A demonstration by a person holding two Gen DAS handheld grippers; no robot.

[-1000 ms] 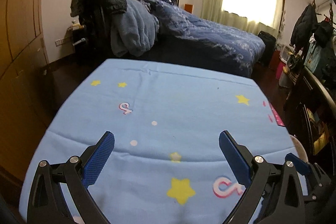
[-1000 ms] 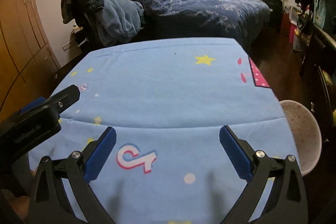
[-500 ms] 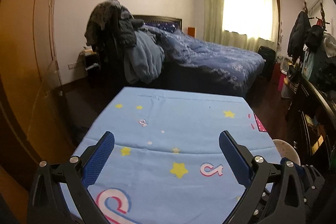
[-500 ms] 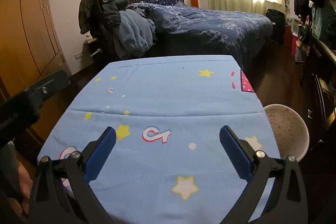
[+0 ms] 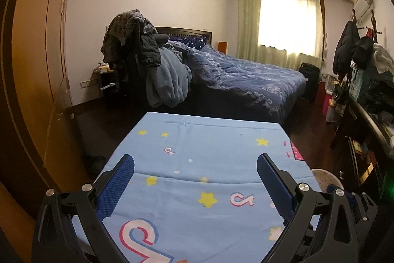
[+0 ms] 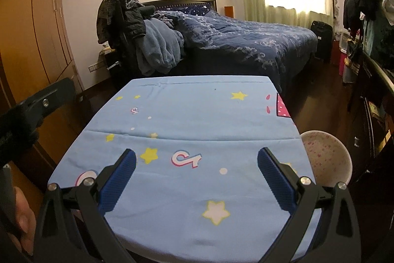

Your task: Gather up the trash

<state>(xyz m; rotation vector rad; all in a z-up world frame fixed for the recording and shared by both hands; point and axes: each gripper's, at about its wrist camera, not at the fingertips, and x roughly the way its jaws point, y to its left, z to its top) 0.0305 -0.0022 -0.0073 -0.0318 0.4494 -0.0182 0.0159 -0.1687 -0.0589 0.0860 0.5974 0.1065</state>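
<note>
A table under a light blue cloth (image 5: pixel 209 147) (image 6: pixel 197 110) with stars and logos fills the near ground in both views. No trash shows on it. My left gripper (image 5: pixel 195 164) hangs open above the cloth's near part, nothing between its blue pads. My right gripper (image 6: pixel 197 159) is open too, over the near edge. The left gripper's black body (image 6: pixel 37 105) shows at the left of the right wrist view, with a hand (image 6: pixel 22 221) below it. A white bin with pink speckles (image 6: pixel 325 159) (image 5: pixel 325 179) stands on the floor at the table's right side.
A bed with a dark blue quilt (image 5: pixel 246 75) lies beyond the table. Coats and a blue blanket are piled on a chair (image 5: pixel 152 65) at its left. Wooden wardrobe doors (image 5: pixel 37 65) line the left wall. A dark desk and hanging clothes (image 5: pixel 364 90) crowd the right.
Both grippers have pulled back and risen from the table, so more of the room and ceiling shows. The cloth looks smaller and farther. Both stay open.
</note>
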